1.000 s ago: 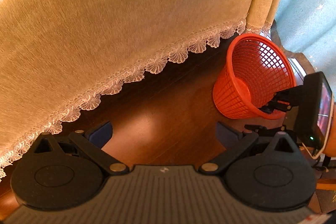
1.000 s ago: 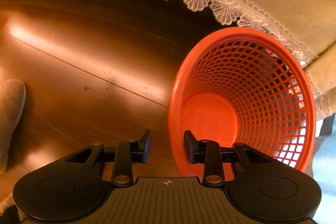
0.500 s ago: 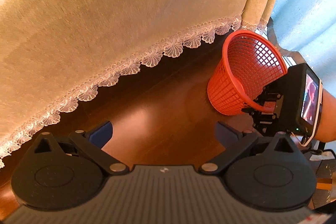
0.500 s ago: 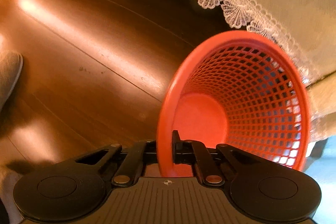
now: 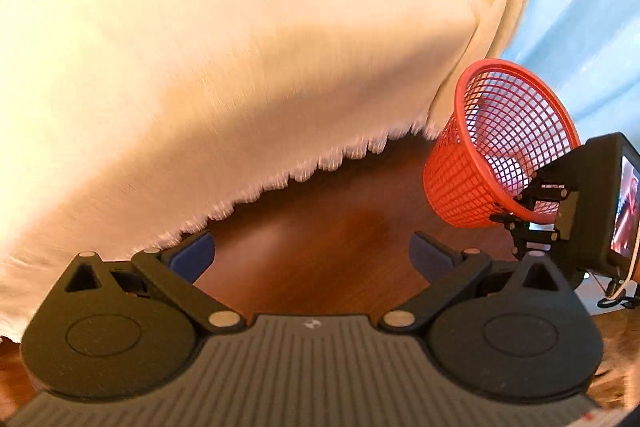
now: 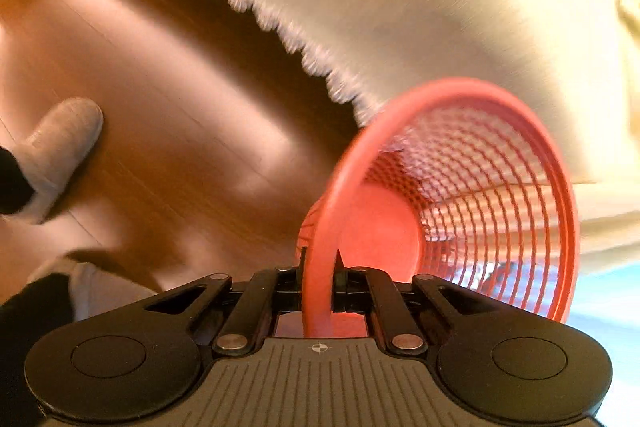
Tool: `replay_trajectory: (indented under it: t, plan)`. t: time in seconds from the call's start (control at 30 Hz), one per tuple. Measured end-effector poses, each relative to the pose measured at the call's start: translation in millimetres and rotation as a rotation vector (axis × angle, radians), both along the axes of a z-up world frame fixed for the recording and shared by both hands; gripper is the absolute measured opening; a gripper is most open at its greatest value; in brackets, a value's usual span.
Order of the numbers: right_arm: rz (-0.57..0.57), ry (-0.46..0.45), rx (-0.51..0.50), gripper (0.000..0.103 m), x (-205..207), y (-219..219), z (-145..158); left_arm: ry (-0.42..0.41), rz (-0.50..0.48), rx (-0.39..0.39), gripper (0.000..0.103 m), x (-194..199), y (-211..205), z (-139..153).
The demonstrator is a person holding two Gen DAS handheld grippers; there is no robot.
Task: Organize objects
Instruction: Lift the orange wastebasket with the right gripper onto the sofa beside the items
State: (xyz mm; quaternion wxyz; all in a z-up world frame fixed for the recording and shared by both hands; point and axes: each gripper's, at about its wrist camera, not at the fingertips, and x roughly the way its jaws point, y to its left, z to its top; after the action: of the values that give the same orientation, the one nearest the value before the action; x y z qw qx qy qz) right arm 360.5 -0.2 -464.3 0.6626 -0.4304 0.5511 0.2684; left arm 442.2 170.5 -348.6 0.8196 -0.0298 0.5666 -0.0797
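A: Where is the red mesh basket (image 6: 472,187) seen?

B: It is held off the brown wooden floor (image 6: 168,115), tilted, its mouth turned toward the right wrist camera. Its rim is pinched by the right gripper (image 6: 319,269), one finger outside the wall and one inside, both pressed against the plastic. In the left wrist view the basket (image 5: 480,163) is found at the right, beside the hanging corner of the cream tablecloth (image 5: 224,59), with the right gripper (image 5: 520,211) clamped on its lower rim.

A: And the left gripper (image 5: 312,253)?

B: Its fingers are spread wide and nothing is held between the blue pads (image 5: 192,255); only floor is seen in the gap.

A: What else is recorded?

B: The cloth's lace edge is blurred in both views. Small items on the tabletop are smeared and cannot be identified. A foot in a grey sock (image 6: 60,147) is noted on the floor at the left of the right wrist view, well apart from the basket.
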Motion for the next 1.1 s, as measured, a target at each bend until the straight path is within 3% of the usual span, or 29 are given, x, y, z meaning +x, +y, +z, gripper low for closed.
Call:
replay_trajectory:
  t: [0.23,0.37,0.5,0.77,1.1]
  plan:
    - [-0.039,-0.058,-0.036,0.002,31.4,39.7,126.4,-0.093,-0.004,-0.012,0.102,28.1,50.7,130.0]
    - [-0.053,-0.085,-0.054,0.002,61.5,60.3,168.3,-0.160,-0.002,0.001,0.102,55.8,80.2,180.8]
    - [-0.041,-0.097,-0.073,0.002,96.3,74.4,187.1,-0.206,0.007,0.030,0.102,94.9,106.7,213.1]
    - [-0.020,-0.085,-0.076,0.002,175.0,63.6,187.0,-0.235,0.028,0.078,0.102,175.2,134.1,234.3]
    - [0.006,-0.014,-0.155,0.002,250.9,54.2,169.3,-0.158,0.100,0.068,0.102,252.9,161.9,225.8]
